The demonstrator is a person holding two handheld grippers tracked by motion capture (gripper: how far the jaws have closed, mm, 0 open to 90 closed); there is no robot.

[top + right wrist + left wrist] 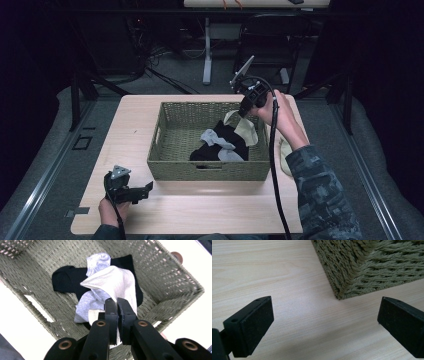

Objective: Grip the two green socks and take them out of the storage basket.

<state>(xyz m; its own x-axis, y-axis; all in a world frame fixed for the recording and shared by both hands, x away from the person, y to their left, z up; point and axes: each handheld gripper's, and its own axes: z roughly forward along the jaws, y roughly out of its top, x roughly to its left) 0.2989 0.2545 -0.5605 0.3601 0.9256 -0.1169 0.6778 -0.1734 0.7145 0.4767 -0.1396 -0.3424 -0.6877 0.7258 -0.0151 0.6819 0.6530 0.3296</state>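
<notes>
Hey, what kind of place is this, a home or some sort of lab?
Probably a lab or recording studio, not a home: a lone wooden table set in a dark curtained bay, loose cables on the floor, and another desk behind.

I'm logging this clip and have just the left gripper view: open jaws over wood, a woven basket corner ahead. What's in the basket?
Observer: Socks. In the high view the woven basket holds a black sock and a grey sock.
Operator: Where is the other gripper?
Observer: The right gripper is above the basket's far right corner, held in the person's right hand.
Operator: Is it holding anything?
Observer: Yes. In the right gripper view its jaws are closed on a cream sock, which hangs over the others.
Operator: Anything outside the basket?
Observer: Another cream sock lies on the table, right of the basket, partly behind the person's right forearm.
</notes>
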